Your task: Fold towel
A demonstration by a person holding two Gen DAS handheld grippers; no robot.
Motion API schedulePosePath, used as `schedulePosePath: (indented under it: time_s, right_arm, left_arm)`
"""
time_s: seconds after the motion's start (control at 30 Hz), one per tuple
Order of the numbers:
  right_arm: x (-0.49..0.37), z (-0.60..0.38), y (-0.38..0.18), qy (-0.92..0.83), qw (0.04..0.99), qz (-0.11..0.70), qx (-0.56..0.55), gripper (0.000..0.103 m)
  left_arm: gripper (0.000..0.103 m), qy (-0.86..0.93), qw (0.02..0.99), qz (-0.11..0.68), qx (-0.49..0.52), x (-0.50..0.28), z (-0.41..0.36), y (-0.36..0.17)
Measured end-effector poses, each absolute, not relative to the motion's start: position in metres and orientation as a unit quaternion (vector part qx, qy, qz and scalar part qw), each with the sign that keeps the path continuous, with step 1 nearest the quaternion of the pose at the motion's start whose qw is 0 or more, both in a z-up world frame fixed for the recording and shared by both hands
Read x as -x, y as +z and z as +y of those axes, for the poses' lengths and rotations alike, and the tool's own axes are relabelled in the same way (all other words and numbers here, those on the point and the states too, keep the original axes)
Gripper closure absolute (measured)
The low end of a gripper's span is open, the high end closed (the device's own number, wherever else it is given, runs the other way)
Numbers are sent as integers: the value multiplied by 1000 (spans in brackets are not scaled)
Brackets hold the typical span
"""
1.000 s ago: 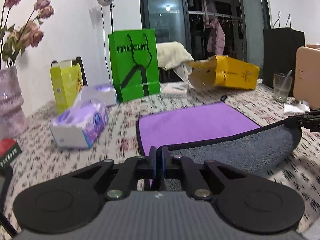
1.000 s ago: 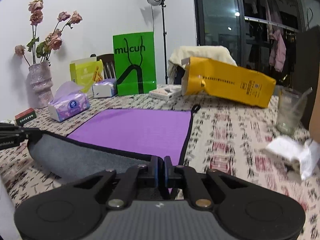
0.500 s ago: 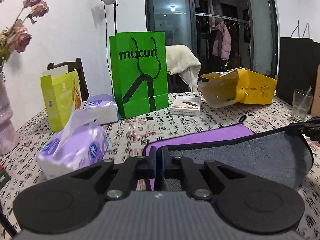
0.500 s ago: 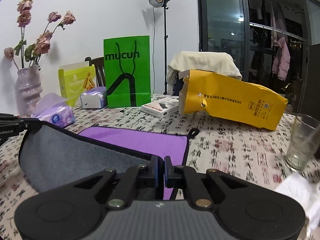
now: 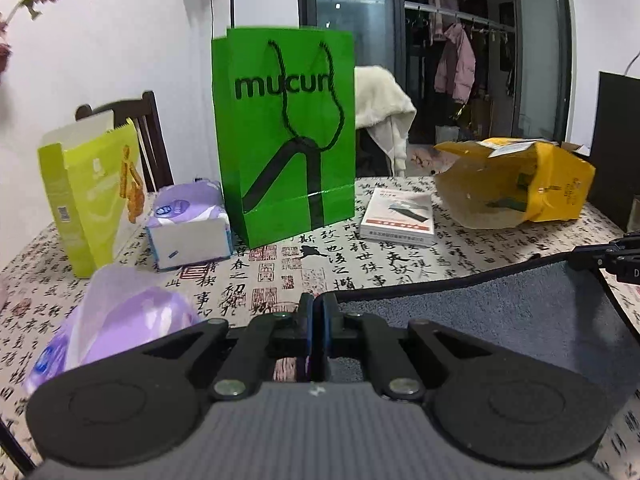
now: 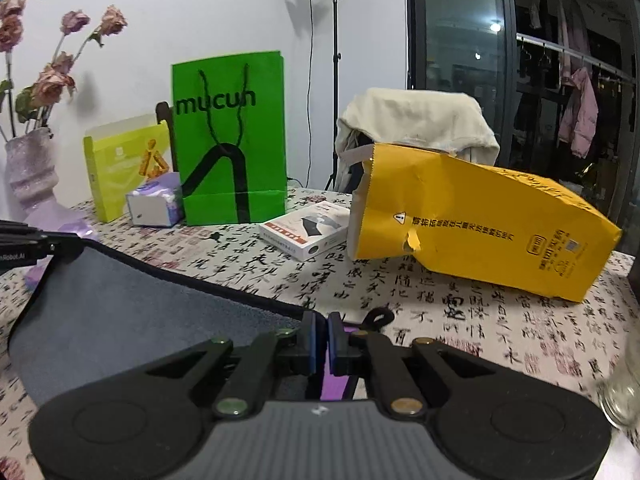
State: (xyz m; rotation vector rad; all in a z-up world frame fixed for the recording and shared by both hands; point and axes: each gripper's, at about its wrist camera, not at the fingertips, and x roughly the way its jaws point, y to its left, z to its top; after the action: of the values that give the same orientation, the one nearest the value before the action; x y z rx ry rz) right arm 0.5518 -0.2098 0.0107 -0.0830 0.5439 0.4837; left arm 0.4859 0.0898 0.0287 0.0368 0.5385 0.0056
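The towel (image 5: 480,312) is purple on one face and grey on the other, with a black hem. Its grey underside hangs between the two grippers. My left gripper (image 5: 315,308) is shut on one corner of the hem. My right gripper (image 6: 322,328) is shut on the other corner; the grey face (image 6: 120,312) spreads left of it and a strip of purple (image 6: 334,380) shows below the fingers. Each gripper's tip shows at the edge of the other's view, the right one (image 5: 612,258) and the left one (image 6: 36,246).
On the calligraphy-print tablecloth (image 5: 320,256) stand a green "mucun" bag (image 5: 286,136), a yellow-green box (image 5: 92,196), tissue packs (image 5: 188,224), a white box (image 5: 398,218) and a torn yellow bag (image 6: 472,216). A glass (image 6: 624,392) is at right, a flower vase (image 6: 30,176) at left.
Both grippers have carried the held towel edge forward over the table. The purple face, wide open a second ago, is now almost wholly covered by the grey side.
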Motion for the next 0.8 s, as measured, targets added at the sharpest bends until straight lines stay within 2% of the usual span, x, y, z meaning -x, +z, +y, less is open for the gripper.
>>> schedulePosePath:
  time_s: [0.17, 0.27, 0.3, 0.33, 0.37, 0.4, 0.43, 0.47, 0.53, 0.63, 0.7, 0.8]
  right_arm:
    - [-589, -203, -1, 228, 928, 293, 32, 97]
    - [-609, -202, -13, 213, 926, 311, 17, 91]
    - [-613, -203, -17, 209, 925, 316, 12, 90]
    - [-616, -203, -21, 205, 925, 320, 8, 90]
    - [-617, -204, -24, 200, 926, 321, 5, 90]
    - [-617, -205, -26, 199, 926, 322, 1, 83]
    - [-617, -207, -28, 200, 925, 323, -5, 77]
    - [-616, -208, -29, 199, 926, 322, -9, 64]
    - [-615, -211, -28, 198, 927, 318, -20, 51]
    - [-609, -211, -24, 204, 928, 311, -27, 47]
    - [-604, -210, -21, 210, 927, 308, -28, 39]
    - [-593, -207, -18, 217, 926, 309, -22, 36]
  left_arm:
    - [94, 2, 956, 293, -14, -524, 97, 16]
    - [93, 28, 956, 293, -3, -537, 104, 4]
    - [85, 37, 954, 297, 4, -539, 107, 0]
    - [64, 40, 953, 301, 9, -539, 110, -3]
    - [51, 39, 952, 303, 9, -537, 111, -6]
    - [35, 38, 953, 301, 7, -534, 112, -7]
    - [30, 40, 955, 295, -1, -529, 111, -8]
    - [30, 40, 956, 290, -9, -525, 110, -8]
    - [23, 36, 957, 287, -16, -519, 109, -8]
    - [17, 35, 957, 287, -16, -513, 109, -7]
    - [14, 39, 957, 286, -21, -509, 107, -7]
    - [13, 45, 958, 283, -25, -501, 106, -6]
